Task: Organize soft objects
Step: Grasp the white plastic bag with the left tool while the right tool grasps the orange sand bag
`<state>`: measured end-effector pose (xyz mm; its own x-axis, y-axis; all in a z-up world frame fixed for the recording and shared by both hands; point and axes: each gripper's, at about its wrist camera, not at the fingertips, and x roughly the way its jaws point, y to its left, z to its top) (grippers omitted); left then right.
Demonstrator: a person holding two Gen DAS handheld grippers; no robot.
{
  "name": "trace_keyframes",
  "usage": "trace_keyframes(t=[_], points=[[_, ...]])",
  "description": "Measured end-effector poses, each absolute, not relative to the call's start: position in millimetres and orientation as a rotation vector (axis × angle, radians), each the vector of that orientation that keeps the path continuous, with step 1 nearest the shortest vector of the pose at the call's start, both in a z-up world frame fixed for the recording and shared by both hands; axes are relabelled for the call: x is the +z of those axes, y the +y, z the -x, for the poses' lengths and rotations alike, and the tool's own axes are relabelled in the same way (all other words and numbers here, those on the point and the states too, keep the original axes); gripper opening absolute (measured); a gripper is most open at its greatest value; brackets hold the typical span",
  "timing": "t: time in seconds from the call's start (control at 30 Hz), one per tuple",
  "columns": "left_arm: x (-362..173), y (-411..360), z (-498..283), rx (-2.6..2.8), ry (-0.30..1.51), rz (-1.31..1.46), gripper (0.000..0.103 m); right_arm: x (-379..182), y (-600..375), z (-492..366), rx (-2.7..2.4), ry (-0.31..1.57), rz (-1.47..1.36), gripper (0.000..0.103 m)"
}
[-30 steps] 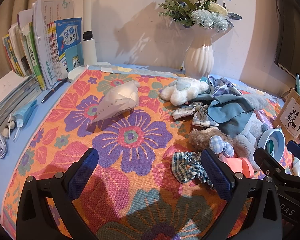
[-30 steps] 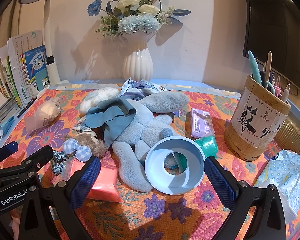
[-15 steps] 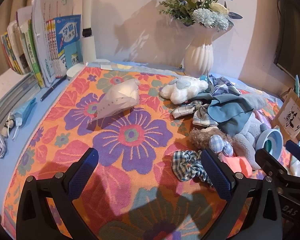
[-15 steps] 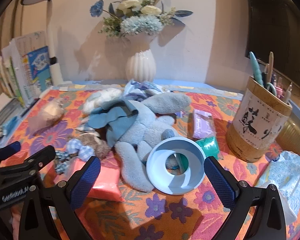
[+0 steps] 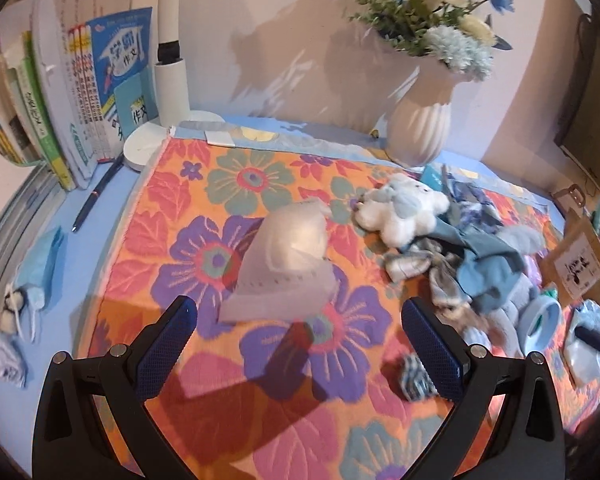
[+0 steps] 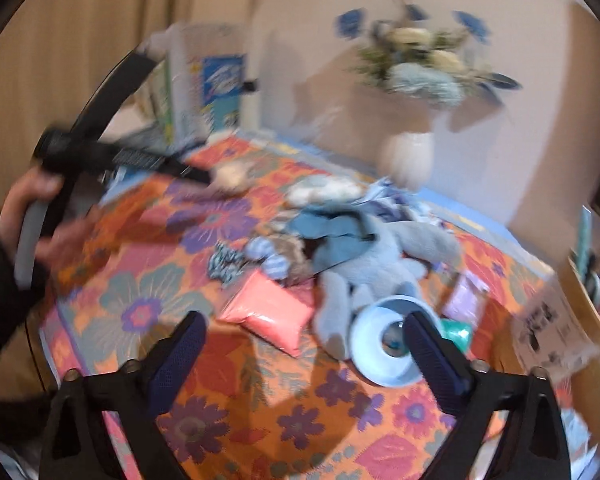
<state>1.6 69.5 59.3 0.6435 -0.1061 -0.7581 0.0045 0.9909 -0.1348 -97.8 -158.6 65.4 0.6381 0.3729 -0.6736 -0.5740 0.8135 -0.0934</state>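
While both of my grippers hang above the flowery cloth point(image 5: 228, 184), I can see that almost nothing is tidy yet. My left gripper point(image 5: 300, 344) has its jaws spread wide with nothing between them. It points at the soft white pouch point(image 5: 288, 256), which lies by itself on a purple flower, just ahead of the blue pads. My right gripper point(image 6: 304, 360) is spread wide too and holds nothing. Its picture is blurry, so small things are hard to make out there.

The soft things are in a messy heap on the right side of the cloth. The white fluffy toy point(image 5: 404, 210) sits at the back of the heap. The big grey plush point(image 6: 380, 264) sprawls in the middle with a blue cloth point(image 6: 336, 232) lying over it. A checked scrunchie point(image 6: 226, 262) and a pink squishy pack point(image 6: 272, 310) lie at the front, touching the heap. A pale blue ring point(image 6: 384, 344) rests against the plush, close to my right pads.

I think the job is only at the start. No soft thing looks sorted or set apart on purpose, and I cannot see a box or bin for them. All of the heap is left to do. My guess is the white pouch is the one my left gripper goes for.
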Motion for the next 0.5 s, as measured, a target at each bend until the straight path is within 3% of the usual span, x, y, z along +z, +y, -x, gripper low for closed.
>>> trace_keyframes(t=[0.07,0.5], points=[[56.2,71.0,-10.9,-0.068,0.870,0.139,0.102,54.2,-146.1,91.4,0.565,0.719,0.381,0.079],[32.2,76.7,-50.1,-0.098,0.901,0.232,0.100,25.8,-124.9,57.8,0.622,0.812,0.353,0.079]])
